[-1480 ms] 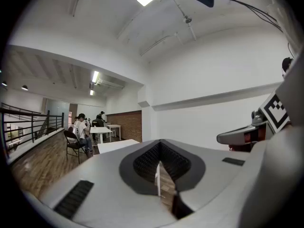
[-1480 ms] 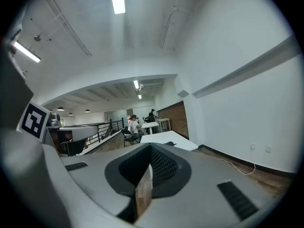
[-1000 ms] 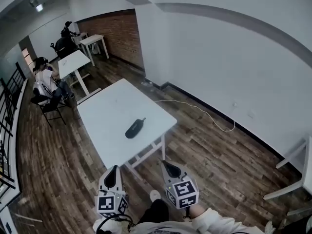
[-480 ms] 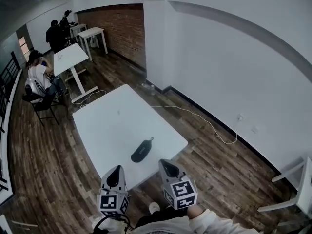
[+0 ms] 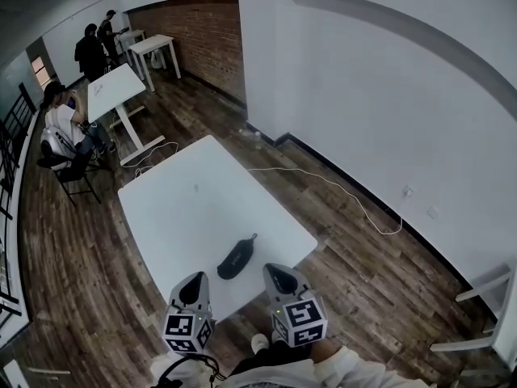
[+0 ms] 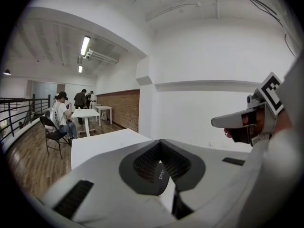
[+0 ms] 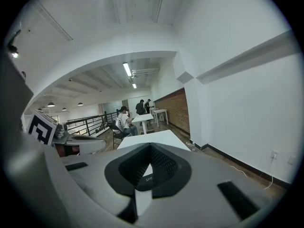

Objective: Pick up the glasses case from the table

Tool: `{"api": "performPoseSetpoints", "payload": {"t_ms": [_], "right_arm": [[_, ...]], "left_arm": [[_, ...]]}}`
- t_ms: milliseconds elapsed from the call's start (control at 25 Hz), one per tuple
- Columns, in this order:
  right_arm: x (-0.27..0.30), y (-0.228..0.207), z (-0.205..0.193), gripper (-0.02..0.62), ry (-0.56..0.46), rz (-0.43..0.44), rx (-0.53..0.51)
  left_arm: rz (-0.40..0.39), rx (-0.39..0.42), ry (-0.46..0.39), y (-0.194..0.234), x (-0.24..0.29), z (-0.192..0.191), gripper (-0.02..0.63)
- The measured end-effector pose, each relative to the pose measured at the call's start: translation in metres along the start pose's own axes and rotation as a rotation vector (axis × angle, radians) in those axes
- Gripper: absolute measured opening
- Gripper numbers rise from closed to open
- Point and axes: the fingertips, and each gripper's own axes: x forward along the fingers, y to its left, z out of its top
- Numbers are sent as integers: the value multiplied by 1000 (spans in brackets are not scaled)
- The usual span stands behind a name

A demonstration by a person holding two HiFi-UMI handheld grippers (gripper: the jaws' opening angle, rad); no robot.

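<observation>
- On the white table (image 5: 186, 208), near its front edge, lies 1 dark glasses case (image 5: 236, 261).
- Left gripper (image 5: 192, 281) and right gripper (image 5: 279, 272) hover near it, jaws together, both empty.

The glasses case (image 5: 236, 259) lies on the bench (image 5: 194, 200) near its front edge, just ahead of the left gripper (image 5: 191, 286) and right gripper (image 5: 279, 278), between them. A cable (image 5: 339, 188) runs over the floor to the right. A second bench (image 5: 113, 91) stands behind, to the left.
</observation>
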Motion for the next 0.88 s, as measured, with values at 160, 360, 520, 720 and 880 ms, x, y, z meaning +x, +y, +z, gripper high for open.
{"api": "performPoseSetpoints", "payload": {"t_ms": [160, 360, 520, 720, 880], "right_arm": [[6, -16, -8, 5, 16, -1, 28], [6, -36, -17, 5, 26, -28, 60], [-1, -57, -24, 5, 38, -65, 83], [-15, -85, -33, 5, 54, -129, 99], [-28, -105, -39, 5, 66, -188, 110]], "left_arm": [[-48, -27, 71, -3, 29, -13, 26], [-139, -19, 176, -14, 72, -40, 292], [-206, 54, 304, -28, 110, -76, 460], [-244, 175, 434, -41, 157, -115, 463], [-266, 275, 554, -40, 186, -146, 463]]}}
